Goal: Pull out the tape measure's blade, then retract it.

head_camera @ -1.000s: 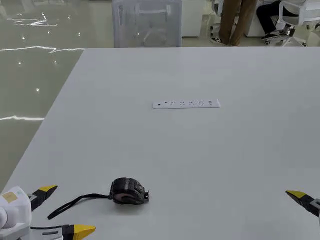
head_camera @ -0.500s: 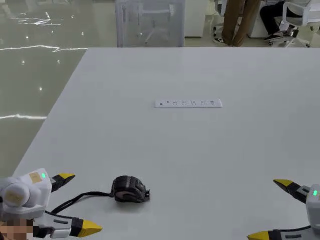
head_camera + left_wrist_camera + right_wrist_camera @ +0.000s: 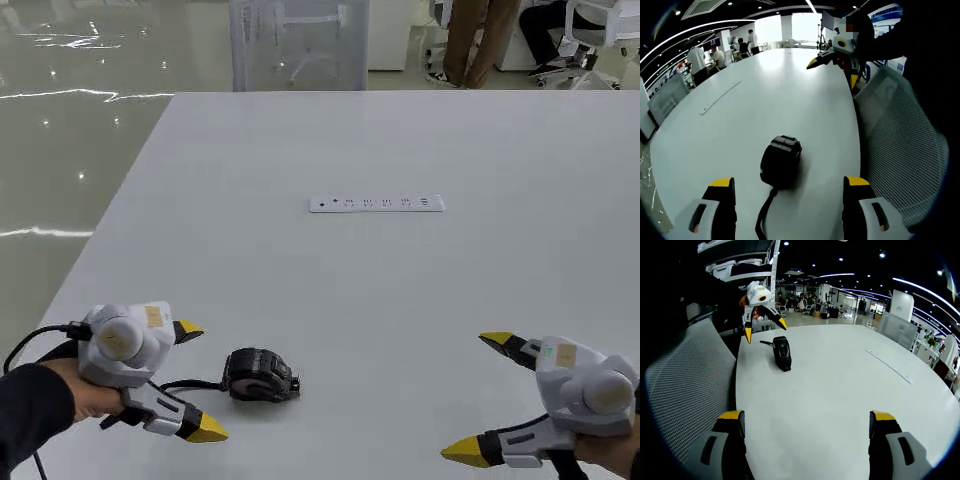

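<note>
The black tape measure (image 3: 260, 375) lies on its side on the white table (image 3: 420, 130), close to the near edge and toward the near left corner, with no blade drawn out. Its dark wrist strap (image 3: 185, 385) trails off to the left along the surface. The left gripper (image 3: 200, 380) is just beside it on that side. Its yellow-tipped jaws stand wide apart, and the case sits just ahead of the gap between them, untouched. The right gripper (image 3: 478, 396) hovers well apart by the near edge toward the right, its jaws also spread and holding nothing. A white power strip (image 3: 376, 204) lies near the table's middle.
</note>
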`<state>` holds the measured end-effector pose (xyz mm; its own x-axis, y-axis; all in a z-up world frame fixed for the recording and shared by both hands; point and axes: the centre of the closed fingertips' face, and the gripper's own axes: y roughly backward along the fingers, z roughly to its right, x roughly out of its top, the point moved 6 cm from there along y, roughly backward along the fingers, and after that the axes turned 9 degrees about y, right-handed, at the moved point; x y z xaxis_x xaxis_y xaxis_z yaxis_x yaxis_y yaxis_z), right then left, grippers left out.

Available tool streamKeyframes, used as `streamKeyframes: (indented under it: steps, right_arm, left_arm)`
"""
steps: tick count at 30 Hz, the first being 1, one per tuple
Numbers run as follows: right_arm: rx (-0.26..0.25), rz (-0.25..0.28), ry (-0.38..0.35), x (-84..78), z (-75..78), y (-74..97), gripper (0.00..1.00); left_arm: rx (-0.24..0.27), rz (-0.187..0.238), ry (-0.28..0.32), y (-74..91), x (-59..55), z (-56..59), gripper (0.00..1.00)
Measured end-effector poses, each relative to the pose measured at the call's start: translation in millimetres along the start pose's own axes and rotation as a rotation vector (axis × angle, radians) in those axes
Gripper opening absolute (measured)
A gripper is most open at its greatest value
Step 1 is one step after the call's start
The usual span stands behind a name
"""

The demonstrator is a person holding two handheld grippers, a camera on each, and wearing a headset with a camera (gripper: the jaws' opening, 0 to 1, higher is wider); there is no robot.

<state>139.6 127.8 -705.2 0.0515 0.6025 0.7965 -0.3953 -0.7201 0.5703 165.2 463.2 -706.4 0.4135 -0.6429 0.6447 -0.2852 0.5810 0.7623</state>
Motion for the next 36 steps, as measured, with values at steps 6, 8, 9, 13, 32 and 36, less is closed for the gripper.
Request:
streamKeyframes:
  steps: [6,8,9,13,32,36]
  right_arm:
    - [0.042,0.014,0.030,14.2,1.6,-20.1,1.00]
    - [0.056,0.021,0.042,18.3,1.2,-27.0,0.99]
    - [0.063,0.023,0.046,20.0,0.9,-31.6,0.99]
    - [0.095,0.026,0.063,23.7,-0.9,-46.1,0.97]
    - [0.234,0.026,0.126,52.4,-9.3,-122.4,0.82]
    - [0.248,0.024,0.144,56.2,-9.4,-131.3,0.78]
  left_arm:
    - [-0.057,-0.081,-0.075,-17.5,8.2,2.2,0.68]
    - [-0.057,-0.098,-0.097,-22.4,12.2,0.6,0.68]
    - [-0.061,-0.099,-0.111,-25.0,15.5,0.0,0.68]
    - [-0.083,-0.120,-0.145,-34.5,20.3,-0.8,0.65]
    - [-0.102,-0.224,-0.244,-58.2,27.6,-3.6,0.31]
    - [-0.104,-0.233,-0.230,-59.2,27.6,-3.4,0.31]
